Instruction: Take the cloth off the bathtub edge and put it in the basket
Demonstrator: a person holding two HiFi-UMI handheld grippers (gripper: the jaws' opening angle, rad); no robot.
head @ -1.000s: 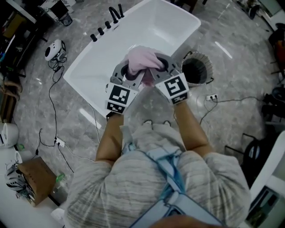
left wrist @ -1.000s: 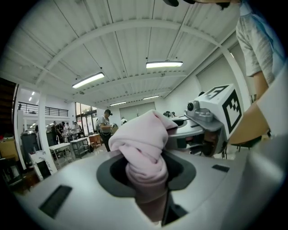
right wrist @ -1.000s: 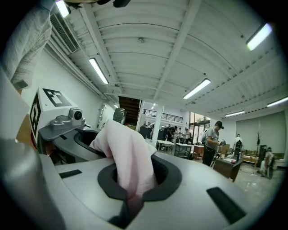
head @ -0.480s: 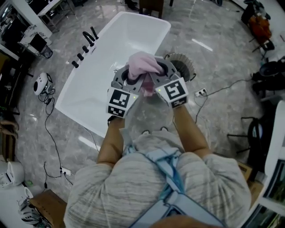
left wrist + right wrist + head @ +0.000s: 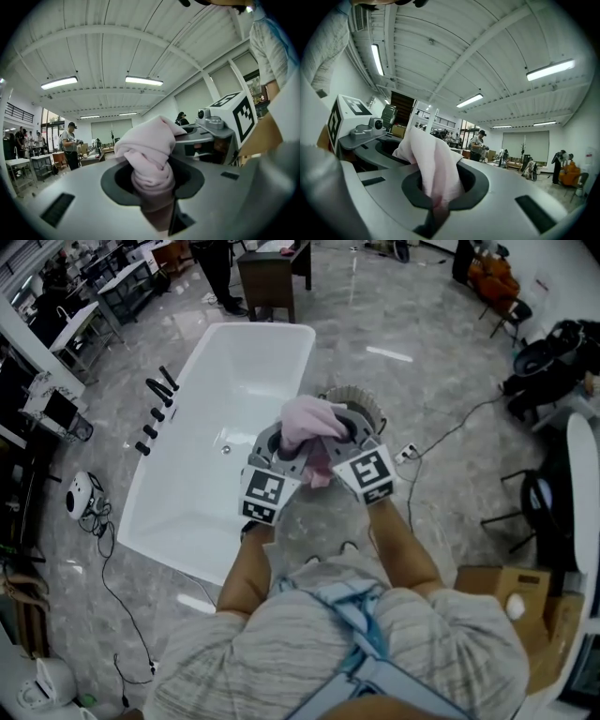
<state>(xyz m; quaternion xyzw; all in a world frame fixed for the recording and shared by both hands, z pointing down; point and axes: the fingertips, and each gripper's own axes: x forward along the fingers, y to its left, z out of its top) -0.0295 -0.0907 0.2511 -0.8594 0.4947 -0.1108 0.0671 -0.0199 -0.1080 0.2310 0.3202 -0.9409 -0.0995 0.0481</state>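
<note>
Just off the long side of the one white bathtub (image 5: 214,470), one pink cloth (image 5: 307,421) is held bunched in the air by two grippers, and in the head view it overlaps the near rim of the single round basket (image 5: 362,397) beside the tub. Both forearms reach forward side by side, grippers roughly level, marker cubes up. The left gripper (image 5: 286,444) has its fingers clamped on a thick wad of the cloth, while the right gripper (image 5: 328,442) has its fingers pinched almost together on a thin fold.

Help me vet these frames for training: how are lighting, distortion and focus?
Head view: even light, sharp, a glare streak on the floor. Left gripper view: strong fisheye, black corners, bright ceiling lights, cloth slightly soft. Right gripper view: same fisheye; cloth blurs nearest the jaws.
</note>
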